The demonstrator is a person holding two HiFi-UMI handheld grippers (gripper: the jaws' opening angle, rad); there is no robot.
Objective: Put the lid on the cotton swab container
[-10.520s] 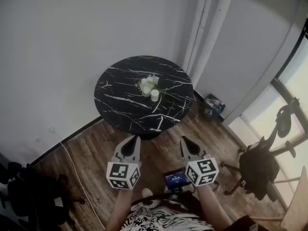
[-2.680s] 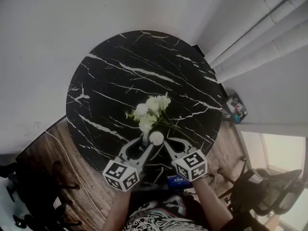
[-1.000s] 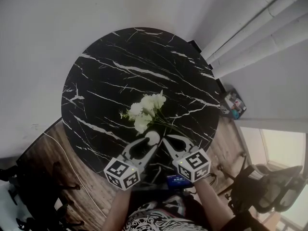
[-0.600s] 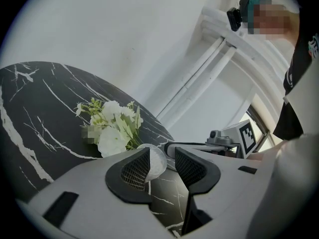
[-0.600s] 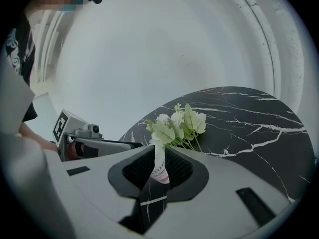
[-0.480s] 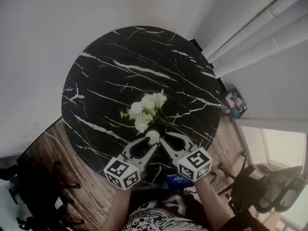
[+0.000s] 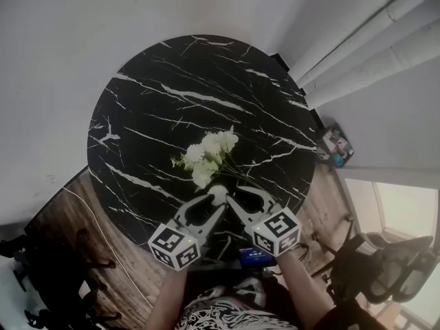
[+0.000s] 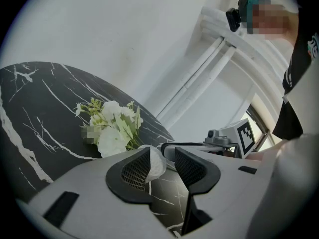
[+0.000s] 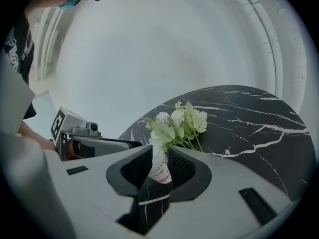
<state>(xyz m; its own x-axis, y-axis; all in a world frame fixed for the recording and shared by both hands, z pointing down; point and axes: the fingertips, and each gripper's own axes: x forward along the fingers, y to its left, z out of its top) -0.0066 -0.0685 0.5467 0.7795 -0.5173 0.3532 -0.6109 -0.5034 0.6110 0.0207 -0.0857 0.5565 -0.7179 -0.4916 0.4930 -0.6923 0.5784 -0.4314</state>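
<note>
Where the two tools meet over the near edge of the round, black, white-veined worktop [image 7: 172, 81], a small white round top [image 7: 218, 193] shows between their tips in the head view. The left tool [image 7: 210, 205] comes in from the lower left and the right tool [image 7: 237, 201] from the lower right, so that their tips almost touch. A bunch of white flowers [image 7: 206, 157] with green leaves lies just beyond them, near the worktop's middle.

In the right gripper view, the right tool [image 9: 158, 158] is clenched on the cotton swab container [image 9: 160, 173], a small upright white tub with a pink-printed label, with both dark ribbed pads pressed against its sides. Its top blends into the flowers [image 9: 179, 123] behind, so whether it is fully capped cannot be told there. The left tool [image 9: 94, 143] reaches in from the left of that view.

In the left gripper view, the left tool [image 8: 162, 161] stands released. The white, domed lid [image 8: 155, 164] sits between its jaws against the left pad [image 8: 135, 172], and a dark gap separates it from the right pad [image 8: 192, 166]. The right tool [image 8: 199, 148] lies just beyond, and the flowers [image 8: 114, 128] rest on the worktop [image 8: 35, 98] to the left.

Wooden floor [image 7: 82, 212] shows beside the worktop.
</note>
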